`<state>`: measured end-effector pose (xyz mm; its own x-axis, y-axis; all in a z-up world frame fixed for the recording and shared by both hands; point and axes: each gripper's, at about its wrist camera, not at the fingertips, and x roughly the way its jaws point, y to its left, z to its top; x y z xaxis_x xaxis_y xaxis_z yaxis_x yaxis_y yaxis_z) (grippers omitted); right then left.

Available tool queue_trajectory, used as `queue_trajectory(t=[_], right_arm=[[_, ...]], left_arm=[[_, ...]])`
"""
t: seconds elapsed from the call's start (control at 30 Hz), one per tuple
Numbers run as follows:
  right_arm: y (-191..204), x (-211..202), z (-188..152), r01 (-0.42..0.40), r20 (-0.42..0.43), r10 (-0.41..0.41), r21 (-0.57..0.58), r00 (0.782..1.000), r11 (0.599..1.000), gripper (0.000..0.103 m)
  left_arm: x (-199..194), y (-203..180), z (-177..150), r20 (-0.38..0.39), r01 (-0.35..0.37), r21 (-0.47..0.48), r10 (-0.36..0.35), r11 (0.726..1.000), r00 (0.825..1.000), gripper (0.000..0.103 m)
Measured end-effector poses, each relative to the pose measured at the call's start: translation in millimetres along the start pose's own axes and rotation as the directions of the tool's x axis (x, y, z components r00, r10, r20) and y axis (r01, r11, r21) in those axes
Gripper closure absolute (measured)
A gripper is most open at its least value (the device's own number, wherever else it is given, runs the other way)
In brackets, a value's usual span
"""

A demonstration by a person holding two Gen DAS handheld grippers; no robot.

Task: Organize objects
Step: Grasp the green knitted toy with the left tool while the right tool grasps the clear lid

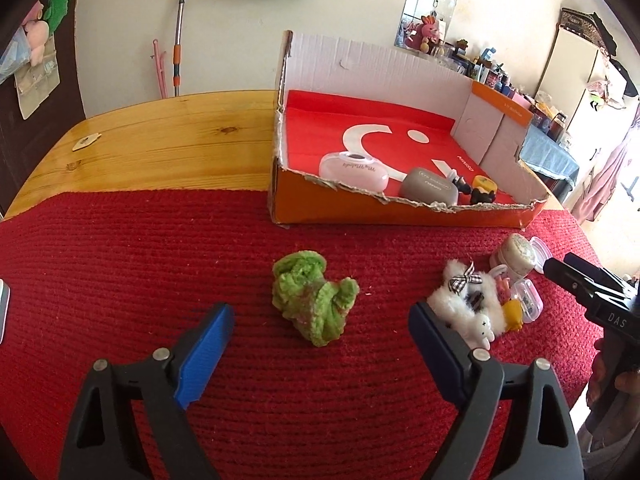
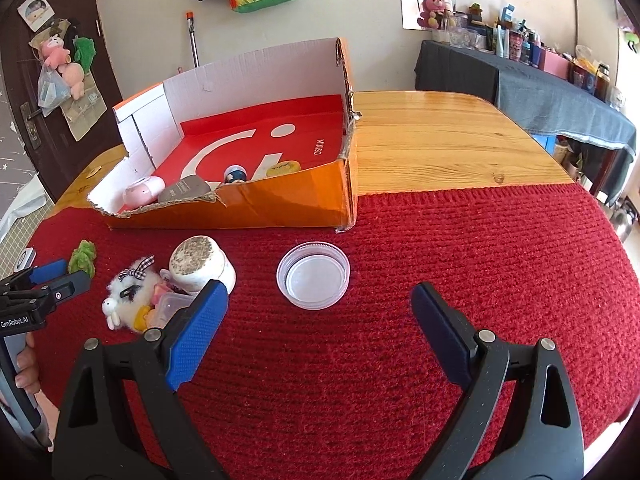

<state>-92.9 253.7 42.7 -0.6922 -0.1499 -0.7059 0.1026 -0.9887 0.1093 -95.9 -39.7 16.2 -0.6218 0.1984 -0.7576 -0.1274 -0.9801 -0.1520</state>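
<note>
- The left hand-held gripper [image 1: 320, 354] hovers with its jaws spread wide and holding nothing, lined up on the green fuzzy toy [image 1: 314, 296] lying on the red mat [image 1: 140, 260].
- The right hand-held gripper [image 2: 320, 330] is likewise spread and empty, facing the clear plastic lid [image 2: 313, 275] that lies flat and alone on the mat.
- The cardboard box [image 2: 280, 204] stands at the back of the counter [image 2: 440, 148], already holding a pink case, a grey case and some small pieces.
- Risk: the soft toy may squash and slip if pinched only at its edge.
- Risk: the low lid offers little to grip; the pads could skid over its rim or snag the mat.
- Risk: the left gripper's right finger is very near the white plush [image 1: 468, 300] and the cluttered pile, so closing could drag it along.
- The box's torn front wall could catch a low carry.
</note>
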Motion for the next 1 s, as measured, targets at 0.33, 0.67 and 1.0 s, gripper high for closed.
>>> queue_trajectory(t=[0.33, 0.67, 1.0], right_arm=[[3.4, 10.9, 6.0, 0.021, -0.033, -0.023, -0.054, 0.999, 0.998, 0.019], [3.2, 14.7, 3.6, 0.013, -0.046, -0.016, -0.06, 0.999, 0.998, 0.041], [13.4, 14.0, 1.9, 0.024, -0.034, -0.028, -0.117, 0.999, 0.993, 0.063]], left_arm=[[8.0, -4.0, 7.7, -0.003, -0.001, 0.024, 0.001, 1.0, 1.0, 0.028], [7.3, -3.1, 6.6, 0.017, -0.004, 0.03, 0.004, 1.0, 1.0, 0.044], [6.0, -8.1, 4.8, 0.024, -0.003, 0.049, 0.002, 0.999, 1.0, 0.064]])
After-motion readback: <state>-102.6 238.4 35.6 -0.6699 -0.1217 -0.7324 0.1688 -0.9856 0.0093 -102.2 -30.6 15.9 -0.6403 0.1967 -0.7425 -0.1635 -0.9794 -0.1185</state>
